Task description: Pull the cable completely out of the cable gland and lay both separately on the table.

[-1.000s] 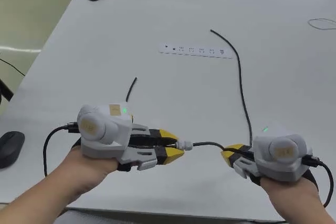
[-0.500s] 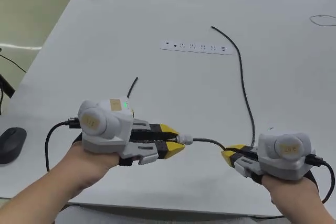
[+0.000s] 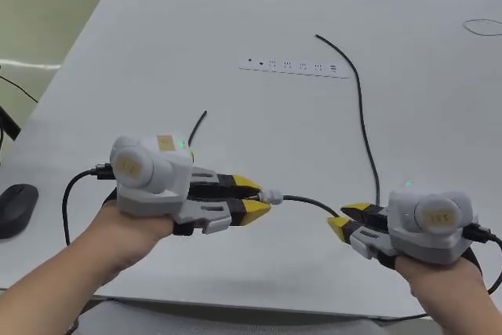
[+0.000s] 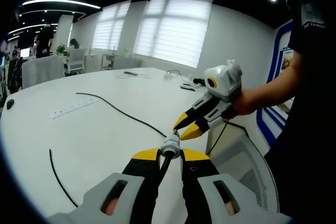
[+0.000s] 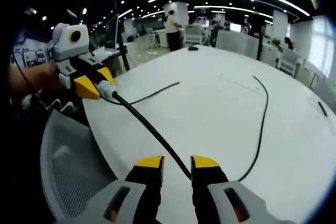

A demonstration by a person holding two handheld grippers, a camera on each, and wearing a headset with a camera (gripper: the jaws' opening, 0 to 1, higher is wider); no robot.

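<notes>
right gripper (image 5: 176,162) at 6 o'clock, jaws pinching cable (image 5: 149,134) | cable runs taut toward 10 o'clock into cable gland (image 5: 108,92) clamped by left gripper (image 5: 103,86) | past jaws, cable curves over table (image 5: 220,98) toward 2 o'clock | mesh chair back (image 5: 68,156) at 8 o'clock

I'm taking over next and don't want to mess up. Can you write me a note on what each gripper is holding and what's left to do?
The left gripper is shut on the cable gland, held above the near part of the table.
The right gripper is shut on the cable, a little way from the gland.
The cable's long part trails away across the table.
Done: both parts are gripped.
Left: the cable is not yet out. Pull it fully free, then lay cable and gland apart on the table.
</notes>
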